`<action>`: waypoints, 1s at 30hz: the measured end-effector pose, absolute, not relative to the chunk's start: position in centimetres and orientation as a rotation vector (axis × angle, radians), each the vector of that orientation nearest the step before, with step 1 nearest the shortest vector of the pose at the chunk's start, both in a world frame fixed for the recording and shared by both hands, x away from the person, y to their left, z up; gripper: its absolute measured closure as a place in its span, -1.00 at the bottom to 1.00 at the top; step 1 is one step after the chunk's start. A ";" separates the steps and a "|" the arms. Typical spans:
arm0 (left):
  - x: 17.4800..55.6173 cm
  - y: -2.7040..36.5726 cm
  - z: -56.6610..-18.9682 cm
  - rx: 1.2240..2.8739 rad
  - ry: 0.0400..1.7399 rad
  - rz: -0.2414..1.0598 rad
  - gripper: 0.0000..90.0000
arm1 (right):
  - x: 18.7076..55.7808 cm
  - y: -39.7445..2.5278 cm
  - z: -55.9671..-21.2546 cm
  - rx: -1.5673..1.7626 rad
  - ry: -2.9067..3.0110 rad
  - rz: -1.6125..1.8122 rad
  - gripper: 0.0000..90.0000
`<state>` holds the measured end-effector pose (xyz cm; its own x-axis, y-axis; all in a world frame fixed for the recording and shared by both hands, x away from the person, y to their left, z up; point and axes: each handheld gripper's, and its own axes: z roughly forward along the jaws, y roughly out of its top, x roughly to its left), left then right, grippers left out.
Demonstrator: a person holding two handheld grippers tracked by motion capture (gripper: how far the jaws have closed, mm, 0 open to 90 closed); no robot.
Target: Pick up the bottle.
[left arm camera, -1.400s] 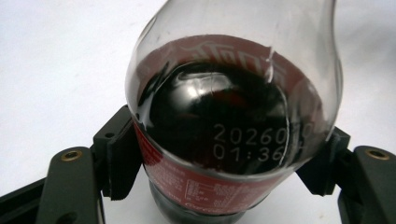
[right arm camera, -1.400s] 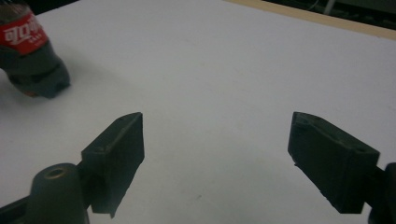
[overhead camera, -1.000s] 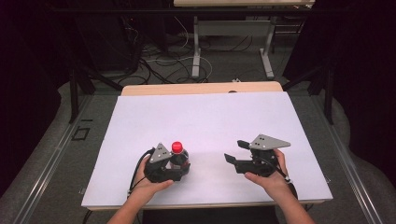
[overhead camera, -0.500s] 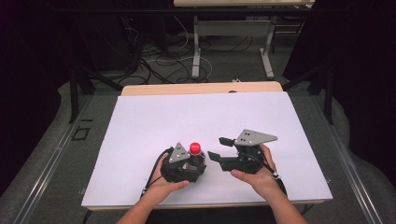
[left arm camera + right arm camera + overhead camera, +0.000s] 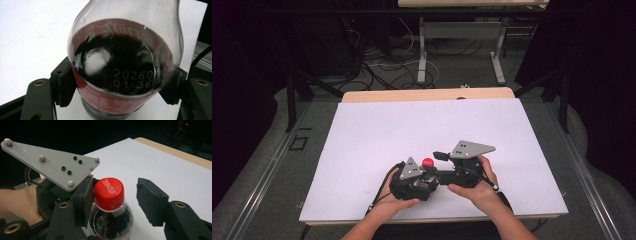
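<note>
Clamping the cola bottle (image 5: 125,72) at its labelled body, the left gripper (image 5: 414,180) pins it upright near the table's (image 5: 362,150) six o'clock edge. It looks nearly full, so heavy, smooth and slippery. The right gripper (image 5: 117,197) has jaws apart around the red cap (image 5: 109,190), a ridged, stiff hold for twisting.

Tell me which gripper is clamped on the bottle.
The left gripper: its pads press both sides of the bottle. The right gripper stands open around the red cap, one pad apart from it.
</note>
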<state>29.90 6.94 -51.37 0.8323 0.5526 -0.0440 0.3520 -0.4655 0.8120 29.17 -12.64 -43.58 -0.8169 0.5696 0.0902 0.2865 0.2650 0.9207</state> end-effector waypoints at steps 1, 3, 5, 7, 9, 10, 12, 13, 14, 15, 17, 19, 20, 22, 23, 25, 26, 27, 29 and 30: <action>29.8 6.9 -51.4 2.105 0.661 0.282 -0.37 | 29.2 -12.6 -43.6 0.772 2.286 1.555 0.08; 29.8 6.9 -51.3 2.110 0.654 0.270 -0.37 | 29.0 -12.2 -43.7 0.775 2.281 1.562 0.12; 29.7 6.7 -51.4 2.097 0.651 0.280 -0.36 | 29.1 -12.1 -43.8 0.748 2.288 1.538 0.16; 29.5 6.7 -51.3 2.116 0.648 0.263 -0.36 | 29.0 -11.9 -43.9 0.751 2.292 1.537 0.29; 29.4 6.8 -51.3 2.107 0.639 0.259 -0.36 | 29.0 -11.9 -43.9 0.740 2.308 1.538 0.34; 29.3 6.8 -51.3 2.112 0.638 0.250 -0.36 | 29.0 -11.9 -43.8 0.725 2.314 1.537 0.34; 29.3 6.9 -51.2 2.117 0.619 0.267 -0.36 | 29.0 -12.0 -43.7 0.716 2.326 1.538 0.35; 29.3 7.0 -51.1 2.130 0.614 0.253 -0.36 | 29.1 -12.1 -43.7 0.704 2.331 1.548 0.35; 29.2 6.9 -51.2 2.116 0.617 0.267 -0.36 | 29.2 -12.2 -43.7 0.698 2.348 1.554 0.35; 29.1 6.9 -51.2 2.120 0.614 0.261 -0.36 | 29.2 -12.3 -43.6 0.693 2.373 1.541 0.35; 29.0 6.9 -51.2 2.118 0.610 0.246 -0.36 | 29.5 -12.3 -43.5 0.651 2.391 1.556 0.36; 29.0 7.0 -51.1 2.130 0.598 0.231 -0.36 | 29.8 -12.5 -43.4 0.587 2.440 1.560 0.36; 28.9 7.0 -51.1 2.129 0.596 0.228 -0.36 | 30.0 -12.5 -43.3 0.561 2.459 1.564 0.36; 28.9 7.1 -51.1 2.128 0.579 0.229 -0.36 | 30.5 -12.7 -43.1 0.481 2.509 1.562 0.36; 28.9 7.1 -51.0 2.127 0.571 0.221 -0.36 | 30.6 -12.7 -43.0 0.456 2.524 1.571 0.36; 28.8 7.2 -51.0 2.115 0.560 0.209 -0.36 | 31.2 -12.9 -42.8 0.382 2.568 1.583 0.36; 28.7 7.2 -50.9 2.116 0.554 0.185 -0.36 | 31.4 -13.0 -42.6 0.343 2.598 1.592 0.37; 28.7 7.3 -50.8 2.118 0.533 0.184 -0.36 | 31.6 -13.0 -42.5 0.308 2.615 1.595 0.37; 28.5 7.3 -50.8 2.118 0.507 0.156 -0.36 | 32.0 -13.1 -42.3 0.192 2.662 1.609 0.37; 28.4 7.3 -50.7 2.119 0.494 0.146 -0.36 | 32.2 -13.1 -42.2 0.150 2.680 1.623 0.37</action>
<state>28.44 7.26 -50.73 0.9122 0.4010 -0.0837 0.2915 -0.4919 0.8204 32.21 -13.06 -42.24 -0.9954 0.0844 0.0453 0.0792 0.4596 0.8846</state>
